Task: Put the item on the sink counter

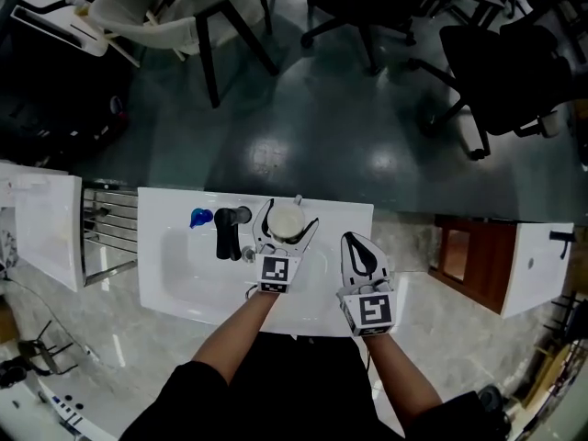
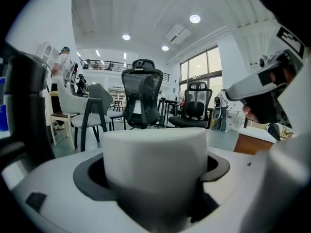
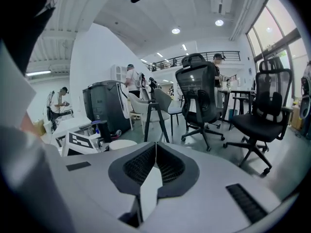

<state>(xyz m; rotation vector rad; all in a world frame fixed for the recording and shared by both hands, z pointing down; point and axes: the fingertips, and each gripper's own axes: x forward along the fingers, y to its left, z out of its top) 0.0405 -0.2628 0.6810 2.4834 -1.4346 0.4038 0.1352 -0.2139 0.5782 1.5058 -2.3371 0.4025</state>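
Observation:
In the head view my left gripper (image 1: 288, 224) is shut on a white cylindrical cup (image 1: 288, 220) at the back rim of the white sink counter (image 1: 349, 219), just right of the black faucet (image 1: 231, 231). The cup (image 2: 155, 154) fills the left gripper view, with a dark pad on each side of it. I cannot tell whether it touches the counter. My right gripper (image 1: 356, 243) hovers over the counter's right end, its jaws shut with nothing between them (image 3: 155, 152). The right gripper view also catches the cup (image 3: 121, 143) at the left.
A blue item (image 1: 200, 217) lies left of the faucet. A chrome towel rack (image 1: 110, 232) and a white unit (image 1: 46, 228) stand to the left, a wooden cabinet (image 1: 467, 255) to the right. Black office chairs (image 1: 501, 81) and a white chair (image 1: 165, 12) stand beyond.

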